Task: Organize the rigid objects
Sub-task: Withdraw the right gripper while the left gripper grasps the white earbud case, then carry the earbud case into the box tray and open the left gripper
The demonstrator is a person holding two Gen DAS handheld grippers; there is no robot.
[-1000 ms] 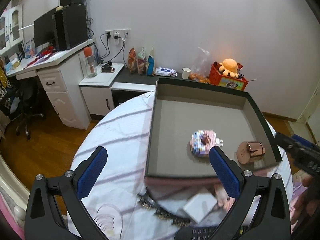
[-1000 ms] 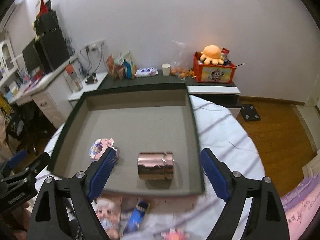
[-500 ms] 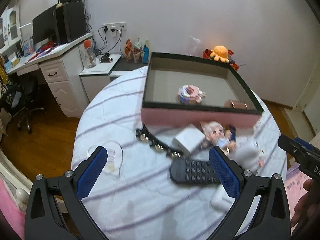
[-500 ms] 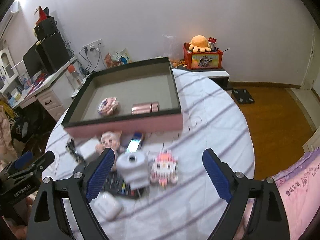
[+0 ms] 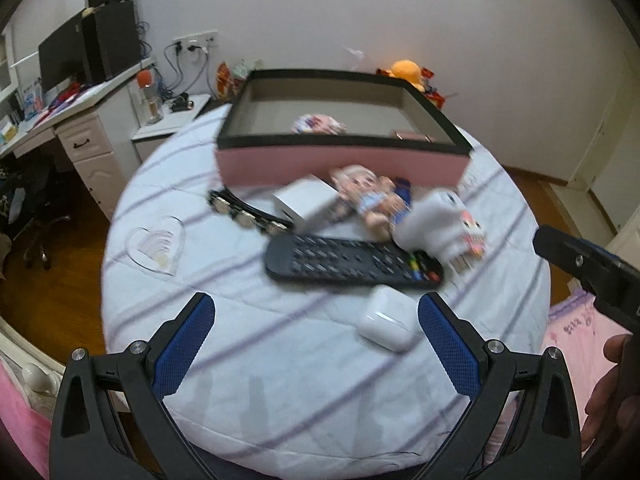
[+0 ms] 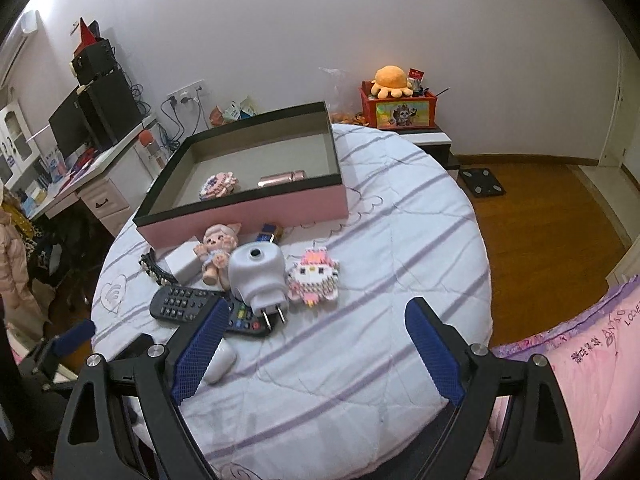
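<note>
Hovering wide open over the striped round table, the right gripper has nothing between its jaws, blue pads spread far apart. Just ahead of its left finger sits the white plug adapter, prongs pointing back toward the jaws, lying partly on the black remote. Right beside the adapter, straight ahead of the gap, lies the pink block figure. A white earbud case rests close against the left finger's outer side. Further out, the little doll lies on its back with a white box and a studded black band to its left, and a small blue item peeks out by the pink box. That open box stands well beyond the jaws and holds a pastel block piece and a rose-gold cylinder lying on its side. Over on the other view, the left gripper is likewise spread wide and empty, above bare cloth. The earbud case sits just inside its right finger, the remote stretches across ahead, and the adapter rests on the remote's far right end, blurred. The right gripper shows at the edge there.
</note>
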